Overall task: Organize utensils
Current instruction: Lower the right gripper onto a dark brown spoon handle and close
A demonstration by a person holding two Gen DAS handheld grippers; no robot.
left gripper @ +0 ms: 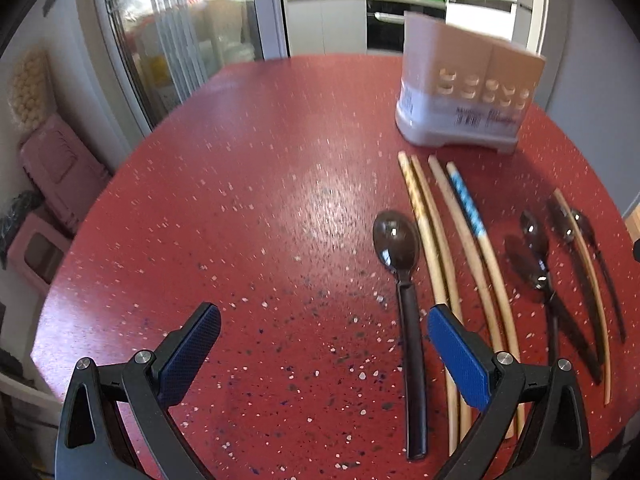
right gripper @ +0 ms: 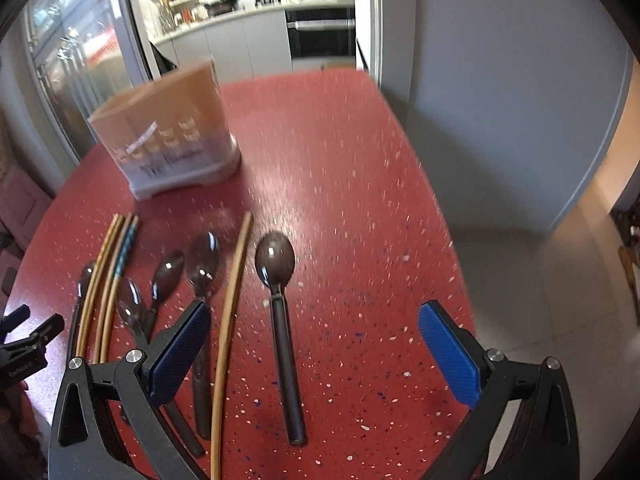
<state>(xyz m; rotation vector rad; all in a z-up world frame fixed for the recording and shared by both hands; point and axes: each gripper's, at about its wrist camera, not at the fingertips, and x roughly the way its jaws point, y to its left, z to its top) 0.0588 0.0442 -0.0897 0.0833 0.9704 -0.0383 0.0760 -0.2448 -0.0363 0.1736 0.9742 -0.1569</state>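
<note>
A white and beige utensil holder [left gripper: 464, 92] stands at the far side of the red speckled table [left gripper: 260, 200]; it also shows in the right wrist view [right gripper: 172, 136]. In front of it lie several wooden chopsticks [left gripper: 436, 240] and several dark spoons [left gripper: 404, 280]. My left gripper [left gripper: 324, 344] is open and empty above the table, its right finger over the chopsticks. My right gripper [right gripper: 314, 348] is open and empty, with a dark spoon [right gripper: 280, 304] and a single chopstick [right gripper: 232, 312] lying between its fingers. More spoons [right gripper: 200, 268] and chopsticks [right gripper: 108, 280] lie to its left.
The table's right edge [right gripper: 440, 216] drops to a tiled floor. A glass door [left gripper: 180, 40] and pink stools [left gripper: 52, 184] stand to the left. A kitchen counter [right gripper: 248, 12] lies behind. The left gripper's body [right gripper: 24, 344] shows at the right wrist view's left edge.
</note>
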